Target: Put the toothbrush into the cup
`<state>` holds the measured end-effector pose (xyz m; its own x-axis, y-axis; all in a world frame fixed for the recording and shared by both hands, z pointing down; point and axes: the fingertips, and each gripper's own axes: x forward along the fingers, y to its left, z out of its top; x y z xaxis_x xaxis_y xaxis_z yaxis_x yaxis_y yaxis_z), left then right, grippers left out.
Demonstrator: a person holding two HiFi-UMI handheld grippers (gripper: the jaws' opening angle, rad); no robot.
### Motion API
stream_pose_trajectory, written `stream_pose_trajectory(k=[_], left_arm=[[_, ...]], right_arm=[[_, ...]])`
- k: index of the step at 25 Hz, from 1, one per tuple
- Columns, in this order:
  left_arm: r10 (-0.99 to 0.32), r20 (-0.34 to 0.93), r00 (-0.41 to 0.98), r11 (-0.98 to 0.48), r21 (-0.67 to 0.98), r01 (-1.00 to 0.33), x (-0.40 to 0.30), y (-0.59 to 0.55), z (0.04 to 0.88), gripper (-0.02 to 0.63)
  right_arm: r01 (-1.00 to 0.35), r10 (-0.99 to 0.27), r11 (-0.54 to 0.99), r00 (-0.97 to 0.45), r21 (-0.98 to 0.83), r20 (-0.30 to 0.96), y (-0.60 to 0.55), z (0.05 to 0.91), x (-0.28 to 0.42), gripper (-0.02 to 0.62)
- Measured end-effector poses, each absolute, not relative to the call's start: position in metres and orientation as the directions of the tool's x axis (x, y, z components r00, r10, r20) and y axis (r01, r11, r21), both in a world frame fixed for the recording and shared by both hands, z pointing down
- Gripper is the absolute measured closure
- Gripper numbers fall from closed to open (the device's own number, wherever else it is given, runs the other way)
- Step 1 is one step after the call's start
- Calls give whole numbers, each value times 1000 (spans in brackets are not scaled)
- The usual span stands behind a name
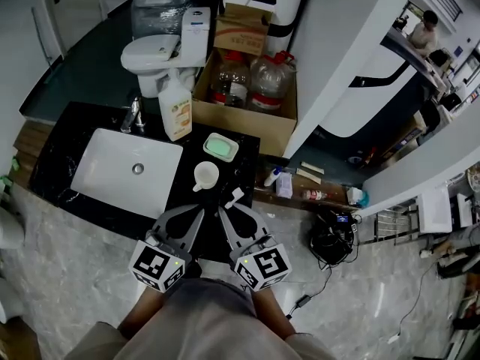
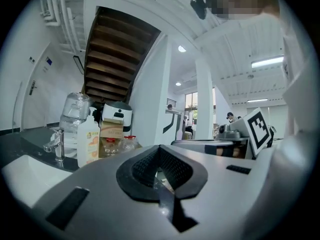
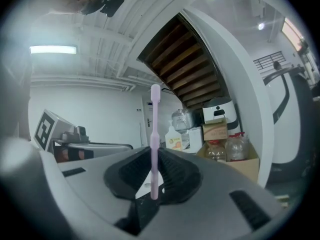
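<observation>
A white cup (image 1: pixel 205 175) stands on the black counter (image 1: pixel 67 130) between the sink and a green soap dish. My right gripper (image 1: pixel 225 213) is just in front of the cup, shut on a pale pink toothbrush (image 1: pixel 235 196) that sticks out past its tips. In the right gripper view the toothbrush (image 3: pixel 155 134) rises straight up from between the black pads (image 3: pixel 175 176) of my right gripper (image 3: pixel 154 179). My left gripper (image 1: pixel 198 211) sits beside it, to the left, also near the cup. Its pads (image 2: pixel 145 166) meet with nothing between them, so my left gripper (image 2: pixel 160 170) is shut.
A white sink (image 1: pixel 124 167) with a tap (image 1: pixel 133 115) fills the counter's left. A soap bottle (image 1: pixel 175 109) and the green soap dish (image 1: pixel 220 147) stand behind the cup. A cardboard box of water bottles (image 1: pixel 251 88) and a toilet (image 1: pixel 154 55) lie beyond.
</observation>
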<state>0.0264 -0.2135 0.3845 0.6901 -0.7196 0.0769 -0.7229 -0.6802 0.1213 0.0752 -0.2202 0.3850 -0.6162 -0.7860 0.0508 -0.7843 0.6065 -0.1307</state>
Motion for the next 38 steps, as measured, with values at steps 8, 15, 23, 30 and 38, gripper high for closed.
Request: stream_pose_trajectory(k=[8,15,23,30,38], left_arm=[[-683,61,727,-717,133,-685,5,-260,387,597],[-640,68,765,-751,155,-642,-10,-283,398,597],[-595,82,800,-777,195,-598,-17,-305,413,597],[-570,69,819,-783,257,-567,-15,-323,417,597],[-559,103,822,-772,297,-562,-20,-333,438,597]], right_arm=[[-811,-811,572,-582,-121,67,-269,391,55,548],[-847,-842,517,-529,-124,102,-304,408,49,548],[-875,-864,467,-482,-130,144,-328,428,49,548],[-880,-864,451,-472,-147,175,-348,444,46,548],[-882,-853,447,-470,-148,226,-364,463,43,548]])
